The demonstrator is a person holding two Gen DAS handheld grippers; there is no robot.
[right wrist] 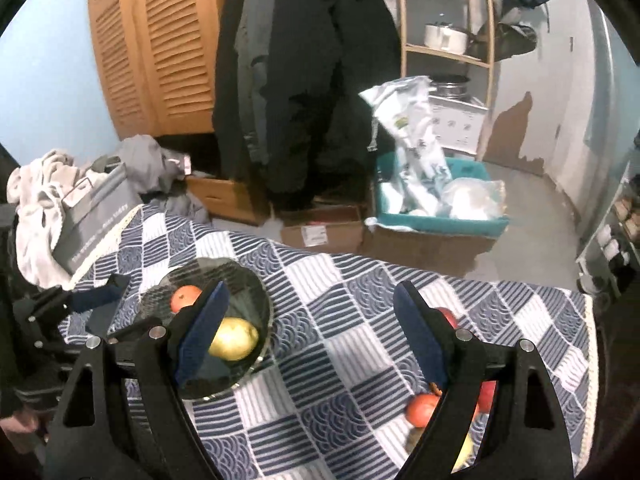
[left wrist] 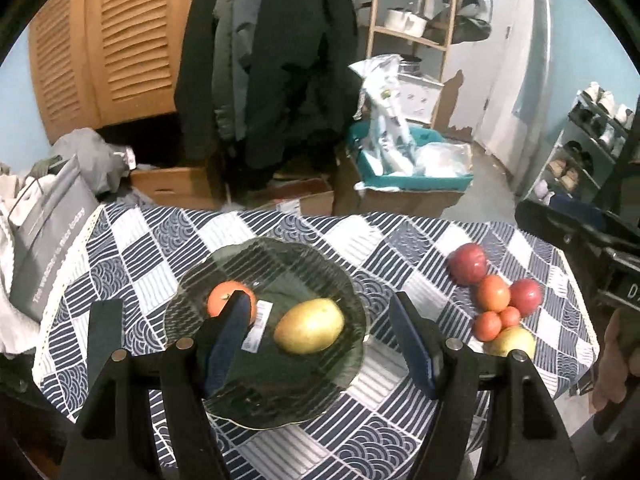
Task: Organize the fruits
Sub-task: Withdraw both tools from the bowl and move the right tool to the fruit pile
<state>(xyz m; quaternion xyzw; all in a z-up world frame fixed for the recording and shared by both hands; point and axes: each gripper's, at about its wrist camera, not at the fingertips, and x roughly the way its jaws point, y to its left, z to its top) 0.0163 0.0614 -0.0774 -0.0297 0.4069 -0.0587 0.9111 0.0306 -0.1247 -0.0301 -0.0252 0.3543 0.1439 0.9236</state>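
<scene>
I see a cluttered room: louvred wooden doors (left wrist: 116, 36), dark coats (left wrist: 272, 64) hanging beside them, a wooden shelf unit (left wrist: 412, 12) holding a white pot (right wrist: 445, 36), and cardboard boxes (left wrist: 304, 200) on the floor, one box bearing a teal tray (left wrist: 416, 178) of plastic bags. A shoe rack (left wrist: 588, 140) stands at the far right.

The work surface is a table under a blue-and-white patchwork tablecloth (left wrist: 400, 248). Beyond its left edge stands a grey bag (left wrist: 52, 240) with white lettering; I read the end as "is nice today", the start is too blurred.

The left gripper (left wrist: 320, 336) hangs over the dark glass plate (left wrist: 280, 260). Its jaws stand apart with nothing between the pads. Between its fingers, on the plate, lies a yellow-green pear (left wrist: 309, 325); behind the left finger are an orange-red tomato (left wrist: 224, 300) and a white barcode label (left wrist: 258, 326), print unreadable.

To the right of that gripper, on the cloth, lies the unsorted pile: two red apples (left wrist: 467, 264), three tomatoes (left wrist: 493, 293) and a yellow fruit (left wrist: 514, 342), touching one another.

The right gripper (right wrist: 310, 344) hangs over bare cloth between plate and pile, jaws wide apart and empty. Its right finger hides most of the pile. A marking starting "D" (left wrist: 632, 292) shows on its body in the left view; the rest is cut off.
</scene>
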